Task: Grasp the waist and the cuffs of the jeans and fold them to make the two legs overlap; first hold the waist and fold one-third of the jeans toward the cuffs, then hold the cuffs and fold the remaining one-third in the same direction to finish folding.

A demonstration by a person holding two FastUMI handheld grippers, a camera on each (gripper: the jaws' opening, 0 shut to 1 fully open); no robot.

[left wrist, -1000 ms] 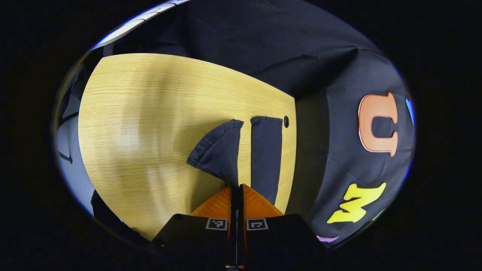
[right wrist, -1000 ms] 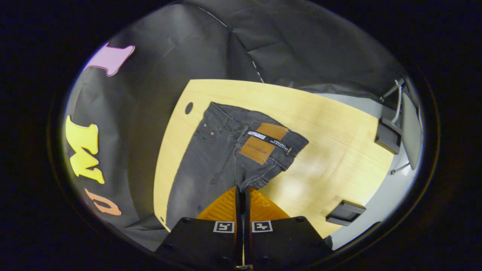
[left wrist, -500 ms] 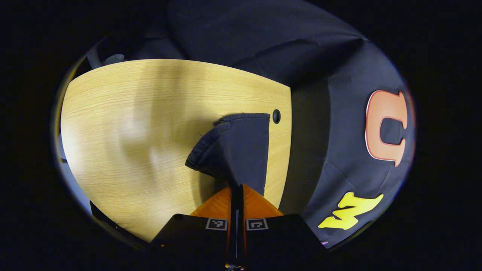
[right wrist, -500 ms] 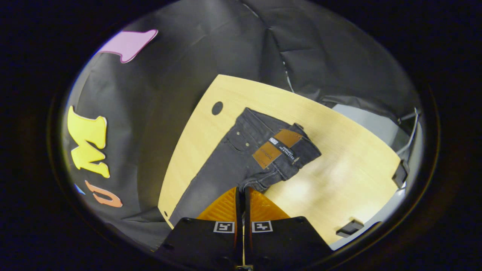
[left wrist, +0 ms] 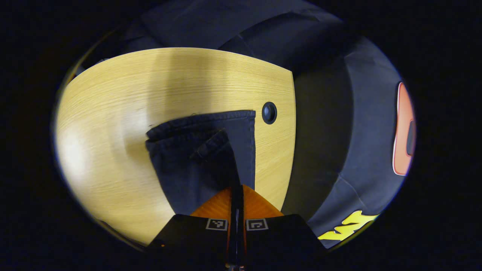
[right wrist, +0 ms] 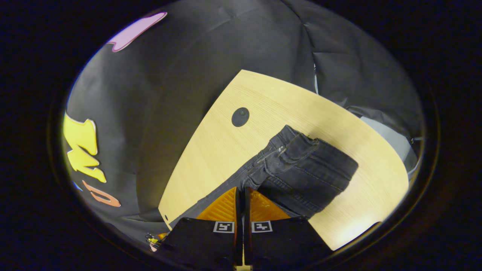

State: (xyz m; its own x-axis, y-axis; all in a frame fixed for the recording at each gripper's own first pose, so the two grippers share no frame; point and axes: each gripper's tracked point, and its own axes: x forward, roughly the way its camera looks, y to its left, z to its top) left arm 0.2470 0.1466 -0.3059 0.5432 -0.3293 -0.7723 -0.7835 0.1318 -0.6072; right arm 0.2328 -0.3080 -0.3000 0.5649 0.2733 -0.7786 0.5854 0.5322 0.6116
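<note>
The dark jeans [left wrist: 203, 158] lie on the pale wooden worktop [left wrist: 113, 98], close to the edge that carries a round cable hole [left wrist: 269, 112], and each end is held in its own gripper so that the two legs can be laid one over the other. In the left gripper view the left gripper [left wrist: 237, 194] has its orange fingers drawn together on the denim at the cuff end; the upper leg's cuff [left wrist: 212, 145] sits slightly short of and askew over the lower one, whose hem runs straight across near the hole, which suggests the legs are overlapped but not yet squared up. In the right gripper view the right gripper [right wrist: 241, 195] is likewise pinched narrow on the cloth just below the waist [right wrist: 297, 145], with the fly and waistband turned up and the seat bulging to one side. Holding both ends at once keeps the long garment taut enough to stop the top leg sliding off. Whether each gripper grips both layers or only the upper one is hard to judge, since the cloth hides the fingertips. By my reading the lengthwise fold is nearly settled, and the thirds fold from the waist is not yet begun.
</note>
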